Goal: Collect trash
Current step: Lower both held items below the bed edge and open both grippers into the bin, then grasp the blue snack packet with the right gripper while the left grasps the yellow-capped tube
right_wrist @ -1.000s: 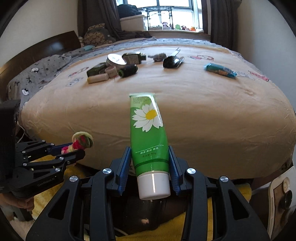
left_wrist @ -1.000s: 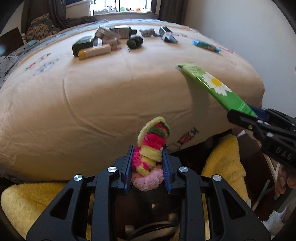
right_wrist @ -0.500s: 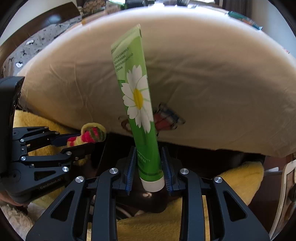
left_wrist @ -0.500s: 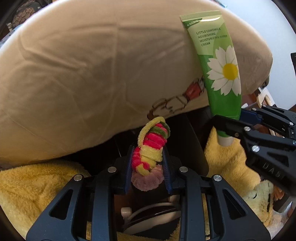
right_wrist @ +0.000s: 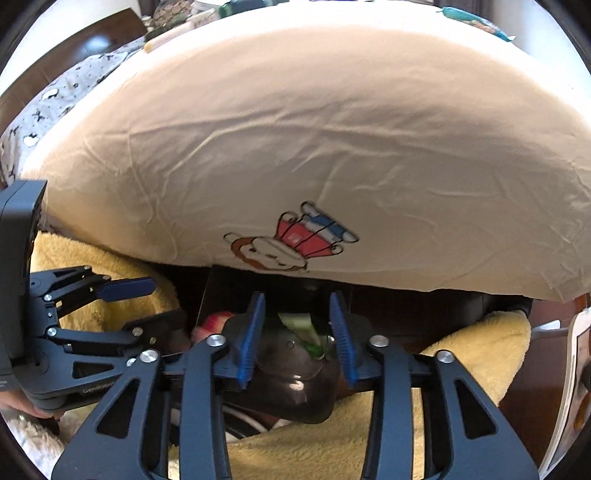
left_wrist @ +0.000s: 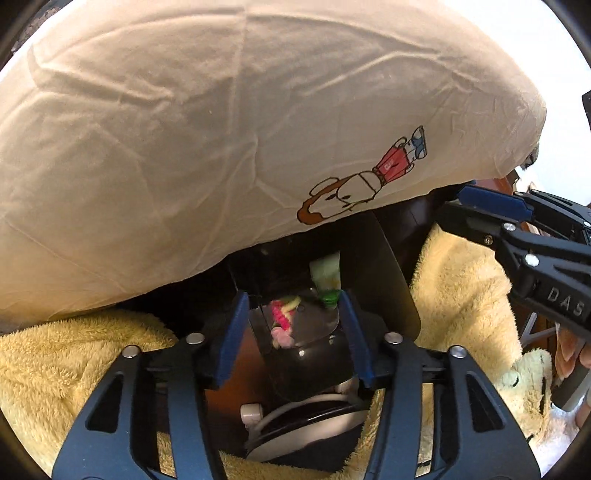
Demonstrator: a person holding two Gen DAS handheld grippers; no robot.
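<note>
My left gripper (left_wrist: 293,314) points down over a black bin (left_wrist: 391,280); its jaws are opening and nothing is pressed between the pads. Below them in the bin lies the pink, yellow and green fuzzy toy (left_wrist: 282,317), loose. My right gripper (right_wrist: 297,306) hangs over the same bin (right_wrist: 295,384), jaws also opening. The green daisy cream tube (right_wrist: 306,328) is free of its pads and slants down into the bin. The tube (left_wrist: 327,280) shows beside the toy in the left wrist view. The two grippers sit side by side, right gripper (left_wrist: 465,210) and left gripper (right_wrist: 147,304) apart.
The beige bed cover (left_wrist: 221,147) with a cartoon print overhangs the bin. Yellow fluffy blankets (left_wrist: 55,369) lie on both sides of it. On the bed top lie a teal wrapper (right_wrist: 476,22) and a cream tube (right_wrist: 166,38). A hand (left_wrist: 569,354) shows at the right edge.
Both grippers sank from above the bed to the bin below its edge. Both then opened: the fuzzy toy left the left jaws and the green tube left the right jaws, dropping into the bin.
</note>
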